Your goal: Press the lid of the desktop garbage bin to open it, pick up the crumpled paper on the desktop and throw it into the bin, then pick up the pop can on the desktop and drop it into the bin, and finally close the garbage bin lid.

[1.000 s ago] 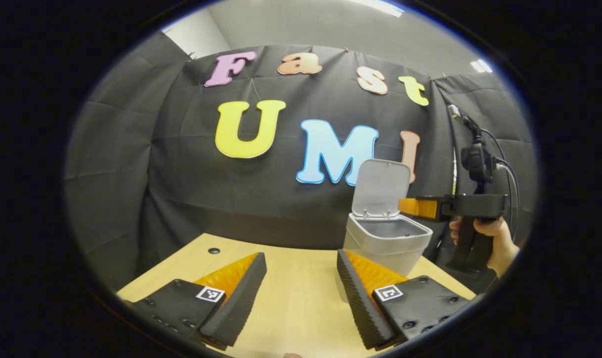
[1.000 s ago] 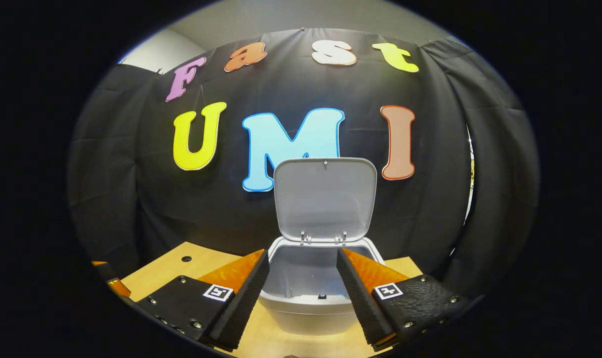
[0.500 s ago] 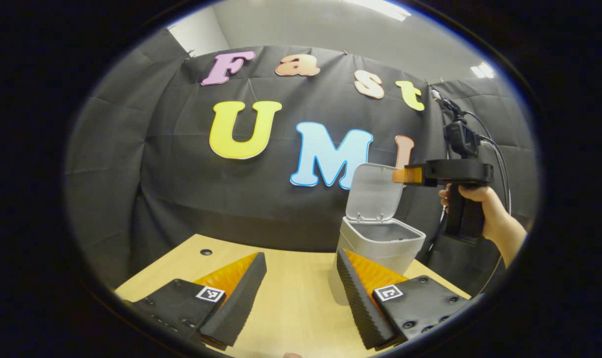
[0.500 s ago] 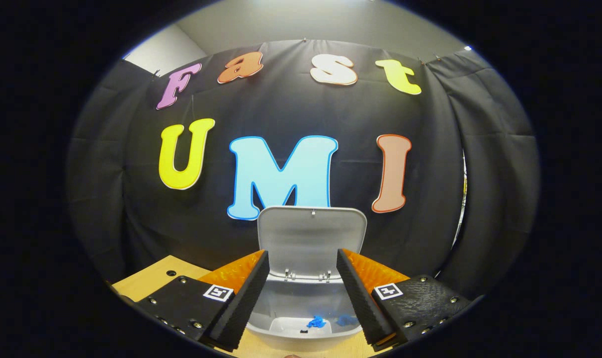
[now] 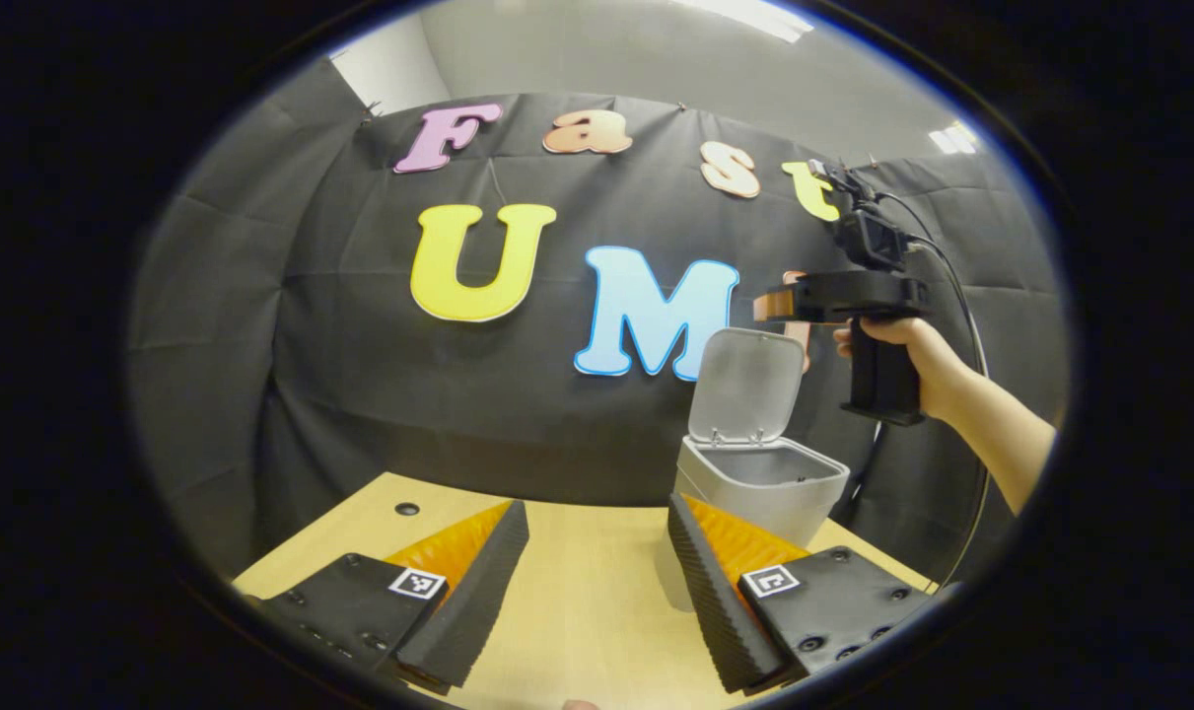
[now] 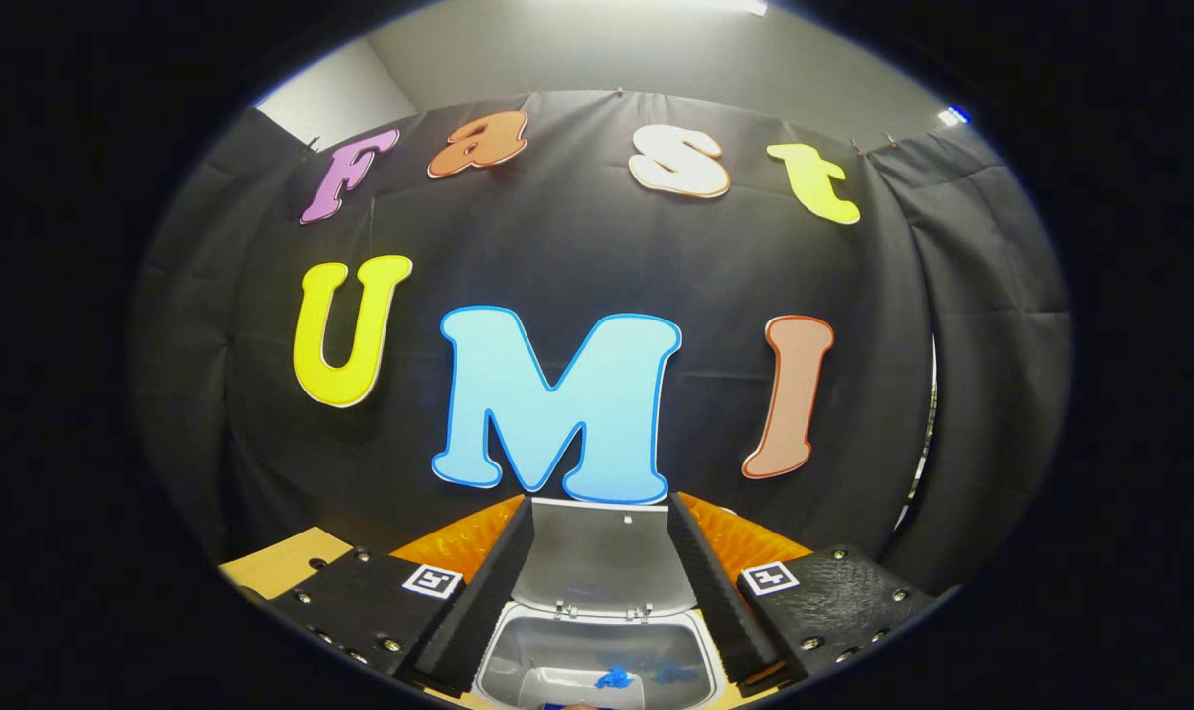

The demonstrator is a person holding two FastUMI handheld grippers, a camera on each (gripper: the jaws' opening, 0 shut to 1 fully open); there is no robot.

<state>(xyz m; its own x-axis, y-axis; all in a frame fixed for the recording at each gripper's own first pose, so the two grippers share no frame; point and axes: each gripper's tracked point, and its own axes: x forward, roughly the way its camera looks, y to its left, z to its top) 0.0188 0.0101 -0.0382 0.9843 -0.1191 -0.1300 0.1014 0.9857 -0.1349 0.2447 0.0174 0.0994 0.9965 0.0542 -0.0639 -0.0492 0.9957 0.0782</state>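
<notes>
Two grippers work the booth as the bin's (image 5: 760, 483) lid (image 5: 746, 385) stands upright and open. The right gripper (image 5: 769, 308), seen from the left gripper view, has risen over the last second to hover above the lid's top edge, its fingers apart and empty. Something blue (image 6: 614, 678) lies inside the bin, likely the discarded can. The left gripper (image 5: 589, 582) hangs over the desktop (image 5: 577, 611), fingers apart. Closing the lid looks to be the remaining step.
</notes>
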